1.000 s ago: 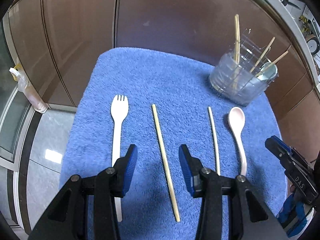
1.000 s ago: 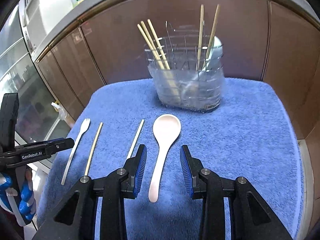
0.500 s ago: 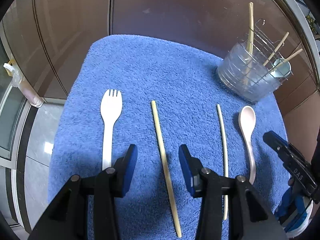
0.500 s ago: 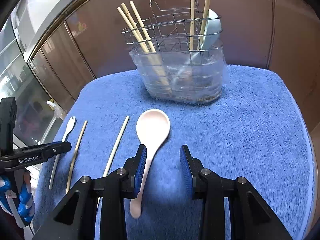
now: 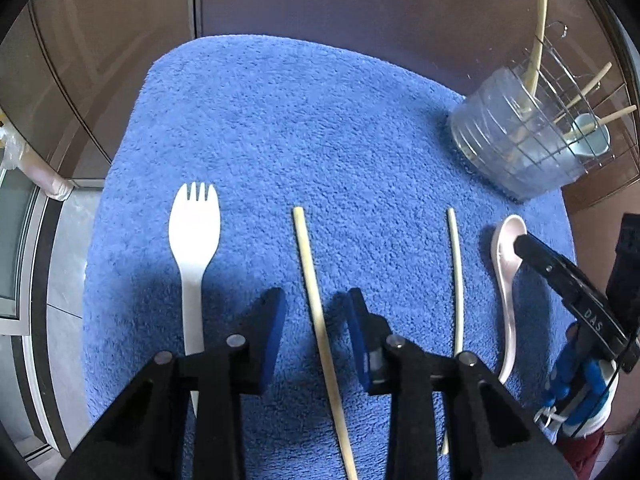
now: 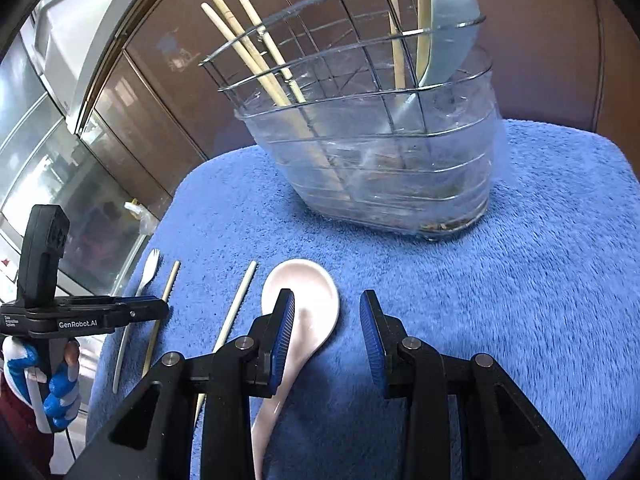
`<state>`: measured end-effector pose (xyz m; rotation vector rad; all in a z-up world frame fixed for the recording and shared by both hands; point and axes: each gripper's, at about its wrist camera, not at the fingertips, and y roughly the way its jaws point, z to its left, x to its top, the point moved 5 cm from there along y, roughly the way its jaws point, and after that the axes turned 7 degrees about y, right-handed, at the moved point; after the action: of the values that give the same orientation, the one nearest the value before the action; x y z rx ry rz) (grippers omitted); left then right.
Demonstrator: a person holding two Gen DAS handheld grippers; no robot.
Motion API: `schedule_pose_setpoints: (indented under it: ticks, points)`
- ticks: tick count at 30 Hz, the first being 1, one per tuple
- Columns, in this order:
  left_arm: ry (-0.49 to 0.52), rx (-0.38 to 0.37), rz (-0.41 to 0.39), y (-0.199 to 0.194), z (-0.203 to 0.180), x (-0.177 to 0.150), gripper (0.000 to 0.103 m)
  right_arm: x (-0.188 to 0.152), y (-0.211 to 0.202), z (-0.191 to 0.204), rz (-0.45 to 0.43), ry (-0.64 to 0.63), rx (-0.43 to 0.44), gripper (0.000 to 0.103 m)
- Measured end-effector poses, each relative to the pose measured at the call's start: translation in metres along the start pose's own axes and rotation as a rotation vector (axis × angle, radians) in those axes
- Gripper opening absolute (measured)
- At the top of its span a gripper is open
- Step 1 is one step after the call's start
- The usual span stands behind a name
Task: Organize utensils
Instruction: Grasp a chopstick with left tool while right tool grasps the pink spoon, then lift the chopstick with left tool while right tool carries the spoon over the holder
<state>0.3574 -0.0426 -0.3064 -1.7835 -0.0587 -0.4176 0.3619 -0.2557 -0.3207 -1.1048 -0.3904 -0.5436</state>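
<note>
On the blue towel (image 5: 320, 128) lie, from left to right, a white spork (image 5: 195, 248), a chopstick (image 5: 320, 320), a second chopstick (image 5: 458, 272) and a pale pink spoon (image 5: 505, 264). My left gripper (image 5: 316, 336) is open and low over the first chopstick, one finger on each side. My right gripper (image 6: 327, 332) is open, its left finger over the pink spoon's bowl (image 6: 308, 300). The clear utensil holder (image 6: 380, 152) with a wire rack holds several chopsticks and a grey spoon; it also shows in the left wrist view (image 5: 520, 148).
Brown cabinet fronts (image 5: 280, 0) stand behind the towel. The towel's left edge drops to a tiled floor (image 5: 60, 260). The right gripper's body (image 5: 572, 292) shows at the right of the left wrist view, and the left gripper's body (image 6: 80, 316) shows at the left of the right wrist view.
Both grippers have moved forward and down toward the towel. The left one has closed in on the first chopstick, the right one on the pink spoon and the holder. Both stay open.
</note>
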Motion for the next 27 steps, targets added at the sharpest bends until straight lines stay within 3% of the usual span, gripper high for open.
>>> schedule_pose_setpoints:
  ticks: [4,6,9,14,20,27]
  points:
    - [0.001,0.014,0.009,0.002,0.001,0.006,0.023,0.005,0.009,-0.002,0.028,-0.009,0.031,0.031]
    - [-0.003,0.033,0.005,0.002,0.002,0.007,0.018,0.006,0.015,-0.003,0.042,-0.021,0.036,0.020]
    - [-0.016,0.044,-0.004,0.004,0.002,0.008,0.012,0.005,0.020,0.002,0.055,-0.047,0.046,0.010]
    - [-0.046,0.027,-0.038,0.003,0.008,0.007,0.007,0.002,0.015,0.007,0.047,-0.085,0.032,0.007]
    - [-0.043,0.026,-0.136,-0.009,0.011,-0.003,0.005,-0.002,-0.005,0.007,0.004,-0.090,0.016,0.007]
    - [-0.006,0.018,-0.310,-0.057,-0.012,-0.019,0.005,-0.016,-0.045,0.028,-0.081,-0.144,-0.012,0.007]
